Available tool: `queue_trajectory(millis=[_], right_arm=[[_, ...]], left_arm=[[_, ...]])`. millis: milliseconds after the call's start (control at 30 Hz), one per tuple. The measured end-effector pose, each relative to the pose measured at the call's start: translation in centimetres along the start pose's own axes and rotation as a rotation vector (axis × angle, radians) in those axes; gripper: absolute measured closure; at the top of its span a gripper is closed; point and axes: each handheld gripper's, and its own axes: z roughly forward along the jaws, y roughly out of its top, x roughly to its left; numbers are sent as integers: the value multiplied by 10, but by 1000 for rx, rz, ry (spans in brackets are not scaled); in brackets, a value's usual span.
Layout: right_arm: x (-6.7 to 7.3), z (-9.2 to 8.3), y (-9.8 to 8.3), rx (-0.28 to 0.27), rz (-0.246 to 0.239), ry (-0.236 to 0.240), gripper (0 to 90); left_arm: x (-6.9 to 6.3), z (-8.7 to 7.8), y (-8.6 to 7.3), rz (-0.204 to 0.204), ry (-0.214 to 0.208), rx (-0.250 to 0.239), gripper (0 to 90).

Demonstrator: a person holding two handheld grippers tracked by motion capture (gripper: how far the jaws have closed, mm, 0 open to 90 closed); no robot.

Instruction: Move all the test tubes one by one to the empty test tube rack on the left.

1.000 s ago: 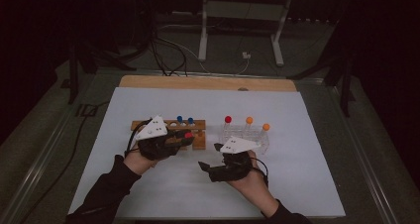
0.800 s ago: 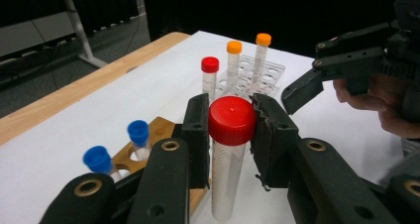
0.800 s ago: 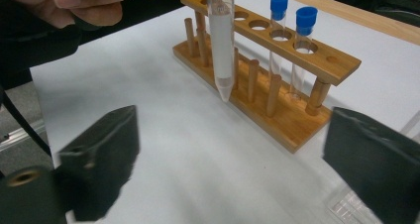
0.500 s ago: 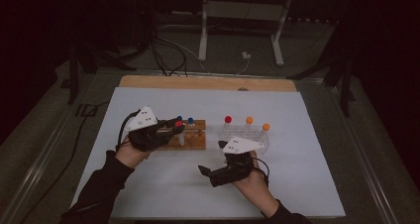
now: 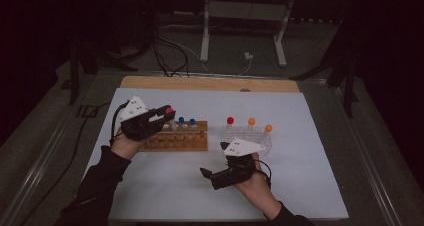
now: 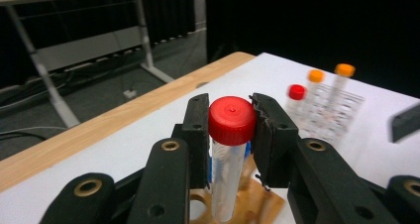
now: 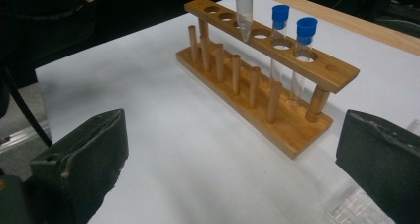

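Observation:
My left gripper (image 5: 164, 115) is shut on a clear tube with a red cap (image 6: 231, 121), gripping it just below the cap. The tube hangs upright above the wooden rack (image 5: 176, 142), its pointed tip (image 7: 243, 8) just over one of the top holes. Two blue-capped tubes (image 7: 280, 23) stand in the rack to the right of it. My right gripper (image 5: 212, 178) rests near the table's front, pointing left toward the rack. Its jaws have just been opening and stand wide apart (image 7: 233, 169) with nothing between them.
A clear plastic rack (image 5: 260, 138) right of the wooden one holds a red-capped tube (image 5: 230, 121) and two orange-capped tubes (image 5: 251, 121). A white mat (image 5: 310, 176) covers the table, with a wooden strip (image 5: 210, 83) at its far edge. Stands and cables lie beyond.
My left gripper has risen and drifted left with the red-capped tube, lifting it higher over the wooden rack. The right hand has stayed where it was.

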Motion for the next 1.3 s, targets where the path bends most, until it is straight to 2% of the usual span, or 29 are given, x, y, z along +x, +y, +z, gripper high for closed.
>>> queue_trajectory(millis=[167, 267, 333, 467, 700, 1033, 1300], right_arm=[[-1, 0, 0, 2, 5, 1, 0], [-2, 0, -1, 4, 6, 3, 0], [-2, 0, -1, 5, 6, 5, 0], [-1, 0, -1, 7, 3, 6, 0], [-2, -1, -2, 12, 7, 12, 0], [-2, -3, -1, 10, 6, 18, 0], [-2, -3, -1, 9, 5, 20, 0]], left_arm=[[5, 6, -1, 16, 38, -6, 714], [8, 11, -3, 11, 47, -4, 714], [11, 16, -6, -15, 37, 4, 714], [11, 24, -15, -4, 51, 36, 714], [16, 29, -29, -60, 23, 64, 713], [15, 35, -41, -69, 18, 100, 713], [14, 38, -46, -52, 22, 142, 713]])
